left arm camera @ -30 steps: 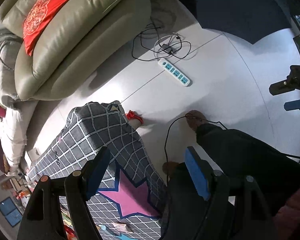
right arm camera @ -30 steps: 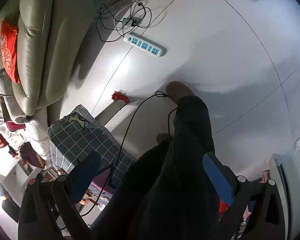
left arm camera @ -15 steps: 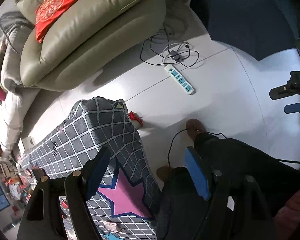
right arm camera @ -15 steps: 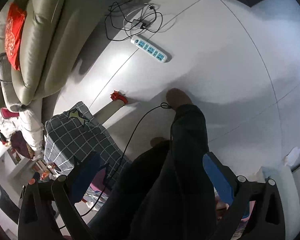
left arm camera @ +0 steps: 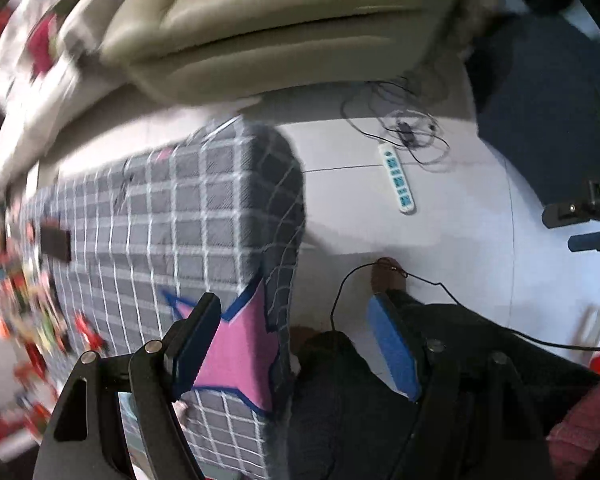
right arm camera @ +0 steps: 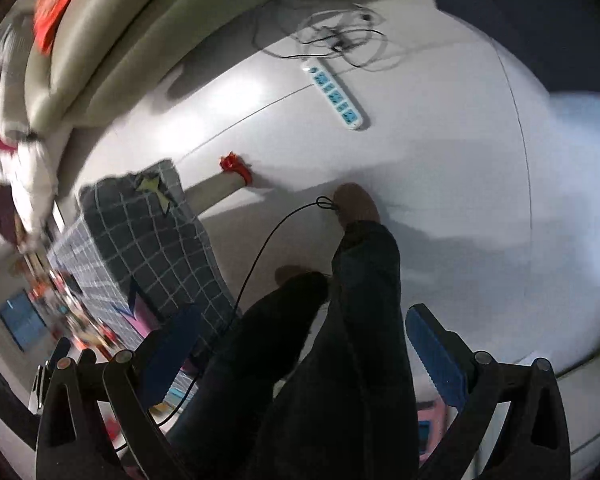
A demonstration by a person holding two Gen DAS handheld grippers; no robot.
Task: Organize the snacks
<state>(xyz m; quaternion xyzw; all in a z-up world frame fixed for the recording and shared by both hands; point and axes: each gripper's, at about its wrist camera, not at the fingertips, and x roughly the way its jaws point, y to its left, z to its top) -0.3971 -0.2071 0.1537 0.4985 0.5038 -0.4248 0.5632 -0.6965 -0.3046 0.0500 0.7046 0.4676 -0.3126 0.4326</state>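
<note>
Blurred red and orange snack packets (left arm camera: 40,320) lie scattered at the left end of a table covered by a grey checked cloth (left arm camera: 172,216) with a pink star. In the left wrist view my left gripper (left arm camera: 296,332) hangs open above the cloth's near corner and the person's dark trousers, holding nothing. My right gripper (right arm camera: 300,340) is open too, with the person's legs (right arm camera: 340,320) below it and nothing between its blue pads. Packets (right arm camera: 80,320) show small and blurred at the left of the right wrist view.
A beige sofa (left arm camera: 284,20) with a red cushion stands behind the table. A white power strip (left arm camera: 398,178) and tangled cables lie on the pale floor. A black cable (right arm camera: 268,236) runs past the person's foot. A red-capped table leg (right arm camera: 228,184) shows under the cloth.
Both views have rolled and swung toward the table. The cloth-covered top and the packets fill more of the left wrist view now. Both grippers stay open and empty.
</note>
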